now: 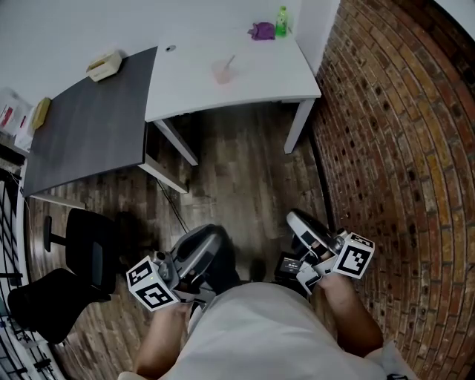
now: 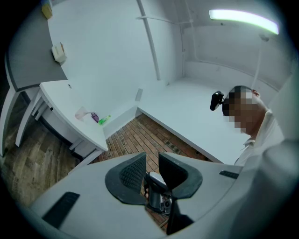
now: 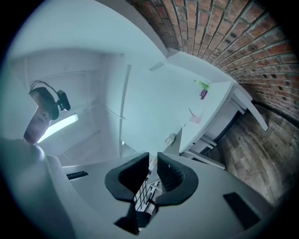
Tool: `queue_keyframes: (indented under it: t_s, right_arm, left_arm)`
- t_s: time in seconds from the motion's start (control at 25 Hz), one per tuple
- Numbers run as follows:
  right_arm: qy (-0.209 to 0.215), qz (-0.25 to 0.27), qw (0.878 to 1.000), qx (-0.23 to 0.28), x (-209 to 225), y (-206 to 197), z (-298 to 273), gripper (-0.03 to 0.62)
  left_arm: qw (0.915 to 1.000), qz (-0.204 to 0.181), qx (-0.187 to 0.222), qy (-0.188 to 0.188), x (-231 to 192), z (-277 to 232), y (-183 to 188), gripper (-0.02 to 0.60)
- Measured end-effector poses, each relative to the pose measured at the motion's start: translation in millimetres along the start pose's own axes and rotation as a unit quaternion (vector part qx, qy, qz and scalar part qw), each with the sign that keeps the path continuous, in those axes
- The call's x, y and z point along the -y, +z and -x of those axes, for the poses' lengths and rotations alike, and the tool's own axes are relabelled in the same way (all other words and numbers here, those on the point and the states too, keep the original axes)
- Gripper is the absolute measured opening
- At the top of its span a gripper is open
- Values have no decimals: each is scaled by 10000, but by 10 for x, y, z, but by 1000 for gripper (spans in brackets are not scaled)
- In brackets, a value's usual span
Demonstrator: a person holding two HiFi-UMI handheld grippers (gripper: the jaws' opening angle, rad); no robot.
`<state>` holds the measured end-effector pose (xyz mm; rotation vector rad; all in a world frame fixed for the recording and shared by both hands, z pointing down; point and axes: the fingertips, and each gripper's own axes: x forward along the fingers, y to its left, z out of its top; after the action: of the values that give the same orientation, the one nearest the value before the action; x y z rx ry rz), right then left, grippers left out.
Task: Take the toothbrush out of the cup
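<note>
- From your head view, the cup (image 1: 222, 73) on the white surface (image 1: 252, 82) is a faint pink smudge, and the toothbrush (image 1: 231, 61) in it shows only as a thin sliver.
- The purple thing (image 1: 261, 30) beside the green bottle (image 1: 281, 21) is too small for you to name.
- The pale thing (image 1: 104, 65) at the dark surface's (image 1: 89, 133) far edge is too small to identify.
- Your shirt (image 1: 260, 334) is cut off at the bottom edge.

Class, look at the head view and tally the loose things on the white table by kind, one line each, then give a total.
Pink cup: 1
Toothbrush, standing in the cup: 1
Purple item: 1
Green bottle: 1
Total: 4
The small dark spot is too small to identify, so it is not counted.
</note>
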<state>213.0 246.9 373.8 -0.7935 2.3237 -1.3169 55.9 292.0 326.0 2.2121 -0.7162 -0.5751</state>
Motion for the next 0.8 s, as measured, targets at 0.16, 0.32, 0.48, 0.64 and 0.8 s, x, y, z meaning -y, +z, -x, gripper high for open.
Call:
queue_keyframes:
  t_s: [0.16, 0.32, 0.48, 0.64, 0.8]
  right_arm:
    - [-38, 32, 10000, 53, 52, 61, -236, 60]
    - [-39, 120, 9999, 51, 36, 138, -602, 60]
    - [-34, 239, 9997, 102, -3, 223, -1017, 60]
    - [-101, 262, 9995, 124, -13, 229, -1388, 60]
    - [-151, 258, 9995, 140, -18, 204, -1698, 60]
  left_arm:
    - [10000, 7, -4, -76, -195, -55, 195, 83]
    - [9998, -44, 10, -190, -378, -87, 521, 83]
    - [9996, -66, -7, -292, -588, -86, 861, 83]
    - [9993, -55, -53, -373, -808, -34, 1163, 83]
    - [9990, 11, -117, -429, -1009, 33, 1377, 83]
